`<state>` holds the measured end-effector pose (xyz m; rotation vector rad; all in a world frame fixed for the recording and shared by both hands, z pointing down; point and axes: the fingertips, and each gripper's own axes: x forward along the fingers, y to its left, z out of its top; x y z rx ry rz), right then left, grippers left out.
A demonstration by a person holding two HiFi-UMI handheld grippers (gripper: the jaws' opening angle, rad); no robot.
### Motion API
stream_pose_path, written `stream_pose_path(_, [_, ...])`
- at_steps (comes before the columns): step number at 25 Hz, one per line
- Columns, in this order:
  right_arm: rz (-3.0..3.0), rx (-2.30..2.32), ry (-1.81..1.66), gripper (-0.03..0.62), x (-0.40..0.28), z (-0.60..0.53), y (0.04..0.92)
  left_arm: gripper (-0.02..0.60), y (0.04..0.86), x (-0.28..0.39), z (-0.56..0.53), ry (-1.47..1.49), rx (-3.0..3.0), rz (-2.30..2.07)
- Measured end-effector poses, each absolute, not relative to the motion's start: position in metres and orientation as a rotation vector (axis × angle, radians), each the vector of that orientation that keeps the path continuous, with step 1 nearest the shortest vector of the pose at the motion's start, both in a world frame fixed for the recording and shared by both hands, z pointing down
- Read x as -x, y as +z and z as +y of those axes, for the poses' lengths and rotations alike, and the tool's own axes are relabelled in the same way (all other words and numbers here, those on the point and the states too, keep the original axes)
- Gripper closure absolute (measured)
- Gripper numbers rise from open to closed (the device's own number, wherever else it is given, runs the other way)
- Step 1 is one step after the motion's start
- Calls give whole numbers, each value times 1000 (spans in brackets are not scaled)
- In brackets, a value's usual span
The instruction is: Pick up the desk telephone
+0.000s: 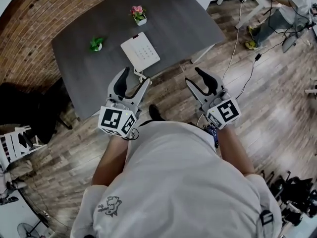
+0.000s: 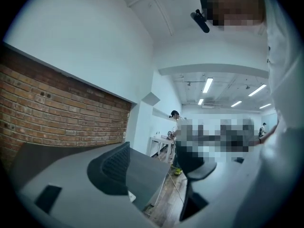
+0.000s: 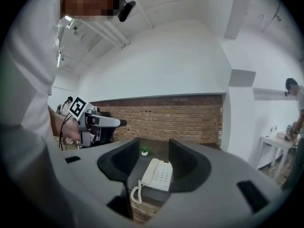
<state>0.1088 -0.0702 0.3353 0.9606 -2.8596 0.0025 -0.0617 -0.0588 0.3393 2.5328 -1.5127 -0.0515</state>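
Left gripper (image 1: 136, 77) and right gripper (image 1: 194, 77), both released and empty, should approach the telephone (image 1: 140, 51) level at the table's (image 1: 79, 58) near edge.

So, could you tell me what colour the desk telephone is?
White telephone, clearest in head view.

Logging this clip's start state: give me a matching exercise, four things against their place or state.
1 desk telephone
2 pink-flowered pot
3 green plant
4 right gripper

a jaws open, clear of the table
b on the table's far side
c white, by the table's near edge
d left of the telephone in the head view

Pairs: 1-c; 2-b; 3-d; 4-a
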Motion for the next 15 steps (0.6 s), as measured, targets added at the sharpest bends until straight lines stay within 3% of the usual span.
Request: stream_pose_path(15, [-2867,-740,-53,395,-4,-105,336,259,356,134,-75,-84,-2469,-1521])
